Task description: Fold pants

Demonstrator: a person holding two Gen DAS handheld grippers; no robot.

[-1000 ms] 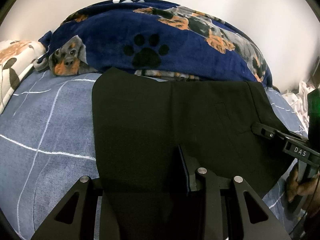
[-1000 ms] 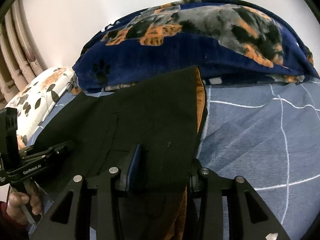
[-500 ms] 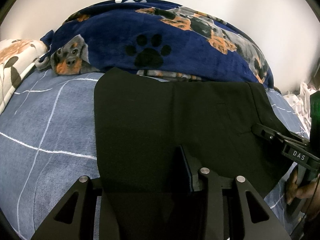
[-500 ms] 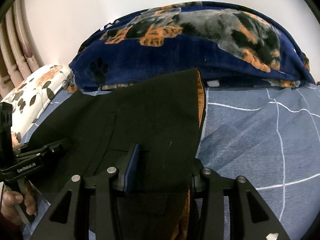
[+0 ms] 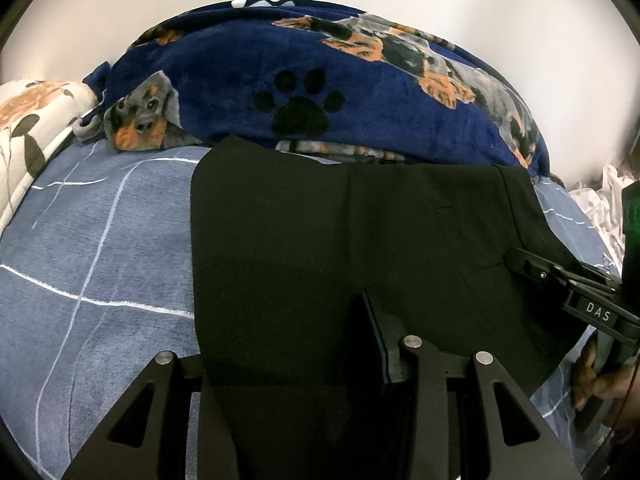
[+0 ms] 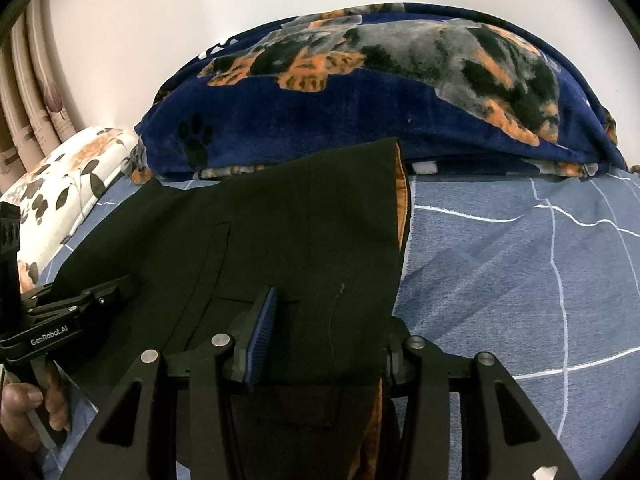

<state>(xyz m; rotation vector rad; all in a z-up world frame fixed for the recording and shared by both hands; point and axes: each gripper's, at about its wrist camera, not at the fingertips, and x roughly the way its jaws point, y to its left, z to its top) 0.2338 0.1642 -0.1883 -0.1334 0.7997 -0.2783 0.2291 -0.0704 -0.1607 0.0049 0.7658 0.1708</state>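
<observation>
- Black metal frames fill the bottom of both wrist views; in the left wrist view the left claw (image 5: 280, 344) has black cloth draped between its fingers, with one blue-edged pad (image 5: 378, 344) standing up at centre right and the other finger hidden under the cloth.
- Whether the left claw is clenched on the cloth cannot be told.
- In the right wrist view the right claw (image 6: 324, 336) also has cloth lying over the gap, its blue ribbed pad (image 6: 262, 340) showing at lower centre and the far finger covered, so its grip cannot be told either.
- Each view shows the other claw at the frame's side, held by a hand (image 6: 24, 412) in the lower left of the right view.
- Just beyond the claws the pants (image 5: 320, 240) lie spread flat on the bed (image 5: 100, 240), filling the middle of the frame; they are black, with an orange lining (image 6: 402, 196) showing along their right edge in the right view.
- The bed has a blue sheet crossed by white lines.
- Farther back, touching the pants' far edge, a navy blanket (image 5: 320, 80) with dog and paw prints is heaped across the upper centre.
- A floral pillow (image 5: 28, 128) sits at the far left.
- Behind everything is a pale wall (image 6: 160, 20).
</observation>
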